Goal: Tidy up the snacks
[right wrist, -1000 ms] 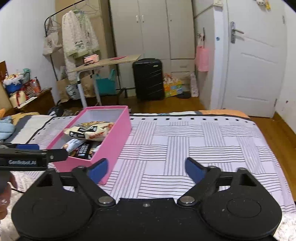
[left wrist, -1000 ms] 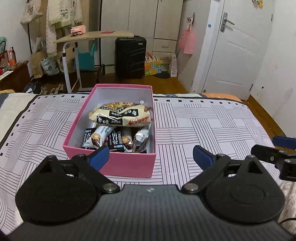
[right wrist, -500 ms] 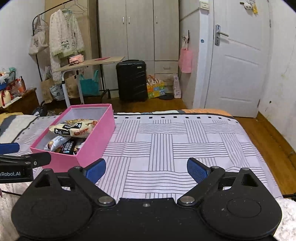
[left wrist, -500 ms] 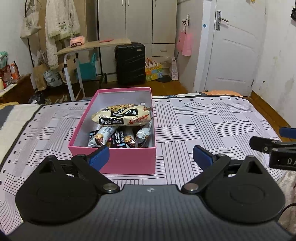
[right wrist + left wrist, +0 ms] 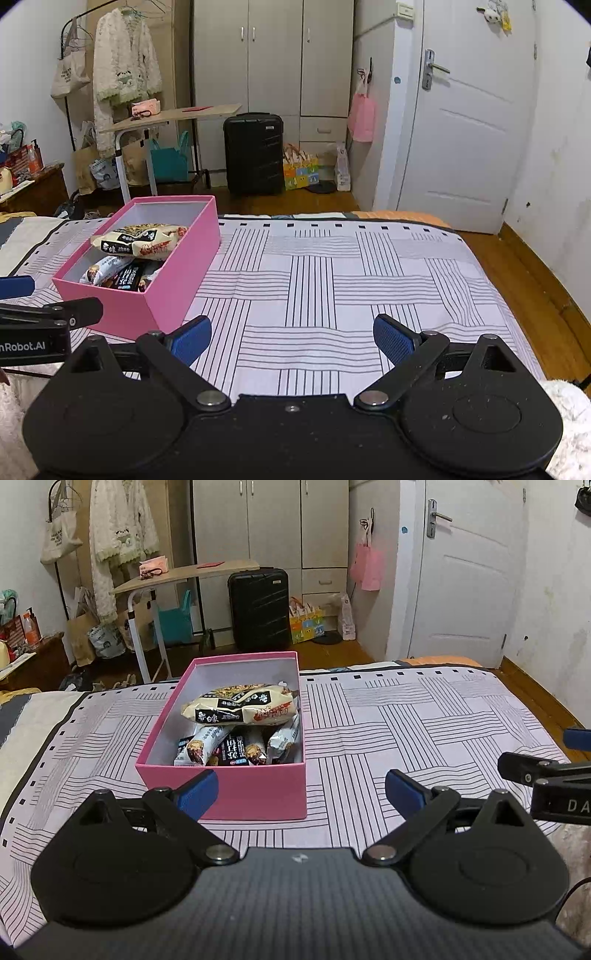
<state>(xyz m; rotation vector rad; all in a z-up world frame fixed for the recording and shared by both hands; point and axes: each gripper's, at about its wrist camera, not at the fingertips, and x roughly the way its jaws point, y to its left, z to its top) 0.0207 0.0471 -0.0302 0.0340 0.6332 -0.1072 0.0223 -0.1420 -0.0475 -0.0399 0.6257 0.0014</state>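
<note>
Striped bedspread (image 5: pixel 332 280) carries a pink cardboard box (image 5: pixel 255 794) of glossy snack packets (image 5: pixel 240 709); both grippers, left gripper (image 5: pixel 301 788) and right gripper (image 5: pixel 291 338), hover level, jaws wide open, empty.

left gripper (image 5: pixel 300 792): black body, carbon-weave looking top, two big round discs, small white logo near the front edge
left fingers (image 5: pixel 195 794): blue pads on black link arms, silver pivot screws
right gripper (image 5: pixel 291 340): same black build, matte and kinda dusty, one tiny screw just behind the pads
right fingers (image 5: pixel 392 339): blue textured pads, silver pivots
markings: white "nRobot.AI" on the left one's side, "DA" on the right one's
cable: thin black one beside the left gripper's right disc
</note>
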